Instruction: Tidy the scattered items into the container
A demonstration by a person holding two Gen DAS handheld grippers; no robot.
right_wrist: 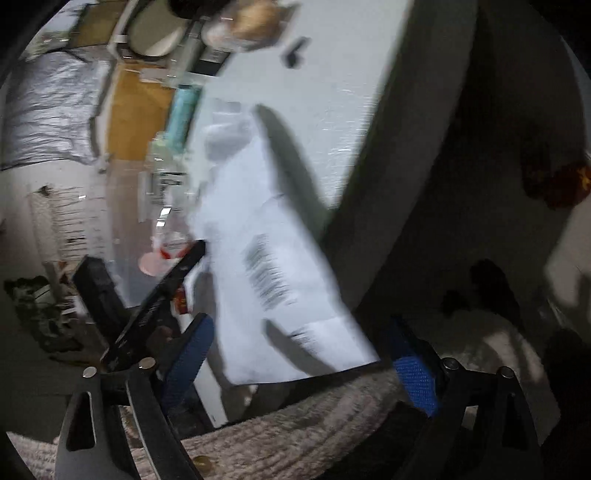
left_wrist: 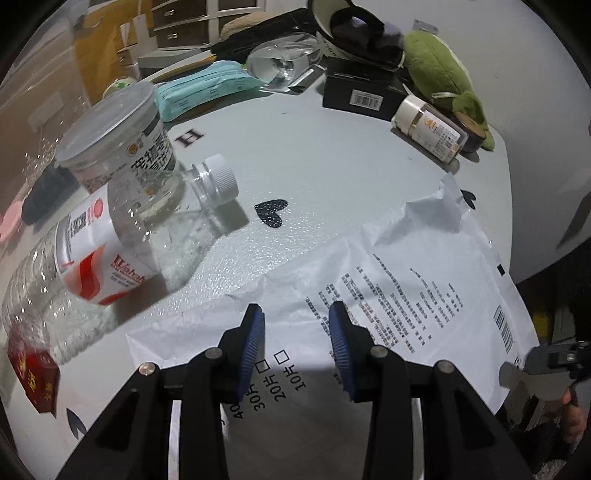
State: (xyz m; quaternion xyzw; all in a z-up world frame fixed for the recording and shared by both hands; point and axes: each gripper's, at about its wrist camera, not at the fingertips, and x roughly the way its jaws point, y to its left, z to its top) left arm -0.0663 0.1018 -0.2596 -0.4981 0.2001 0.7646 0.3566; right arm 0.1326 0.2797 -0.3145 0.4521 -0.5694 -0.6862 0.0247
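Observation:
A crumpled white mailer bag [left_wrist: 388,295] with black print lies on the pale round table [left_wrist: 295,147], its near end overhanging the edge. My left gripper [left_wrist: 297,332] is open just above its near part. In the blurred right wrist view my right gripper [right_wrist: 299,354] is open at the table edge, with the bag's barcode end [right_wrist: 280,280] hanging between its blue pads. An empty water bottle [left_wrist: 110,236] and a clear tub [left_wrist: 122,140] lie at the left. A pill bottle [left_wrist: 428,127] lies at the far right.
At the back stand a green plush toy [left_wrist: 439,62], a black box [left_wrist: 362,92], a teal pack [left_wrist: 199,85], a glass bowl [left_wrist: 284,61] and a white container holding dark things [left_wrist: 351,26]. A red packet [left_wrist: 35,373] lies at the near left. A rug [right_wrist: 295,435] covers the floor.

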